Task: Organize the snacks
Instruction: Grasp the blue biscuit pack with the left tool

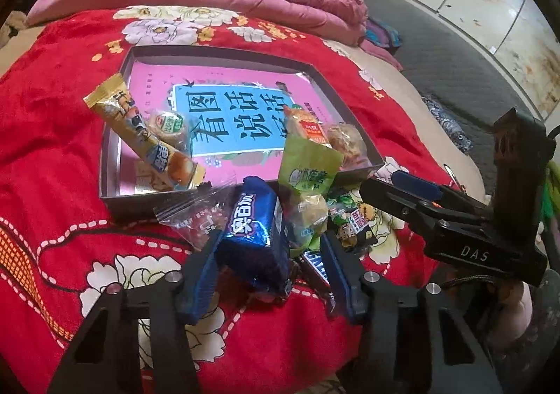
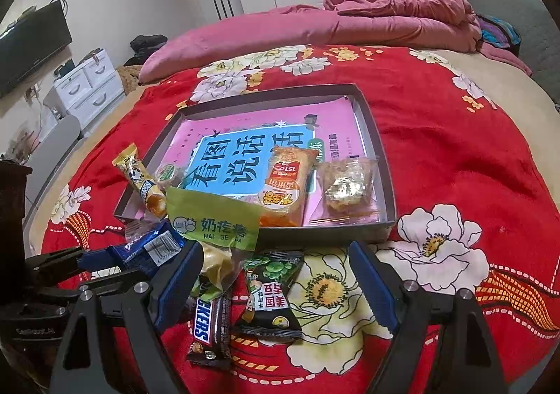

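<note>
Straddling a blue cookie packet that lay on the red floral bedspread, the left gripper had its pads at the packet's flanks, though whether they pressed could not be told. The packet's long axis ran straight ahead toward the shallow box just beyond. Beside it, the right gripper stood wide apart and empty over a bar reading "KERS" and a green pouch marked "NAI GE DA".

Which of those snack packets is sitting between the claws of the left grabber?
The blue Oreo packet: it lies between the left gripper fingers on the red blanket. The Snickers bar and black nut packet lie beside it.
</note>
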Tool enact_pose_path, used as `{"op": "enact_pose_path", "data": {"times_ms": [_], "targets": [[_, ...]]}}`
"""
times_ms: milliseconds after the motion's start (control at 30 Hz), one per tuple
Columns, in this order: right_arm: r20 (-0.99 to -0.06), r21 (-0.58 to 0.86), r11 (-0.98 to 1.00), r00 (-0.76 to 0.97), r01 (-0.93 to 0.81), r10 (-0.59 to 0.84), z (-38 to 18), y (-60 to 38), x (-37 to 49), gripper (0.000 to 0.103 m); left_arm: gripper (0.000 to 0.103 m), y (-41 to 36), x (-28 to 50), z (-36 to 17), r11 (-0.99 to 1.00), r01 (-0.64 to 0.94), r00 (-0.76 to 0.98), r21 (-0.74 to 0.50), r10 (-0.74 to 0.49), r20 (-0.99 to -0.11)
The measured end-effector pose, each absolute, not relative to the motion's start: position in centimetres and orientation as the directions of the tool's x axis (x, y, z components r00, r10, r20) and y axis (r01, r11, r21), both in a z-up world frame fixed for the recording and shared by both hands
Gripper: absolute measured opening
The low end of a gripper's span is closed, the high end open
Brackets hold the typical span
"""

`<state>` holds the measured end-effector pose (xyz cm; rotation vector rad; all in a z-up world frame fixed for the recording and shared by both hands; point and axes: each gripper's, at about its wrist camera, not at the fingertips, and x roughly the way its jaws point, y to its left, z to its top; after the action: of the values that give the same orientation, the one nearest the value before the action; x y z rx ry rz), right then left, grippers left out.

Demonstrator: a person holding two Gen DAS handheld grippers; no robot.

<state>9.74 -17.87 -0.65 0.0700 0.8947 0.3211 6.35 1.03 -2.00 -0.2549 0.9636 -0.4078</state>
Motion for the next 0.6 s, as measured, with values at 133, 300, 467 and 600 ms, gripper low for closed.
{"op": "enact_pose_path", "data": {"times_ms": [133, 300, 467, 600], "targets": [[-0.757, 0.191, 0.949, 0.578, -0.251, 0.305, -0.7, -17.7, 9.7, 0.085, 0.048, 0.9, 6.4, -2.0, 0.895, 0.226, 0.503, -0.383, -0.444, -0.741], [-0.759, 0.197, 0.945, 0.569, -0.263, 0.316, -0.9, -17.4, 9.6, 0.085, 0.048, 0.5, 6.6, -2.4, 0.896, 0.231, 0.496, -0.379, -0.443, -0.747], [-0.765, 0.205, 0.938, 0.552, -0.279, 0.331, -1.4, -16.9, 9.6, 0.085, 0.048, 0.2, 6.8, -2.6, 0.899, 0.230, 0.496, -0.374, -0.438, -0.749], [-0.771, 0.207, 0.928, 0.532, -0.310, 0.350, -1.7, -16.3, 9.7, 0.085, 0.048, 0.2, 7.0, -2.8, 0.902, 0.221, 0.496, -0.372, -0.432, -0.753]]}}
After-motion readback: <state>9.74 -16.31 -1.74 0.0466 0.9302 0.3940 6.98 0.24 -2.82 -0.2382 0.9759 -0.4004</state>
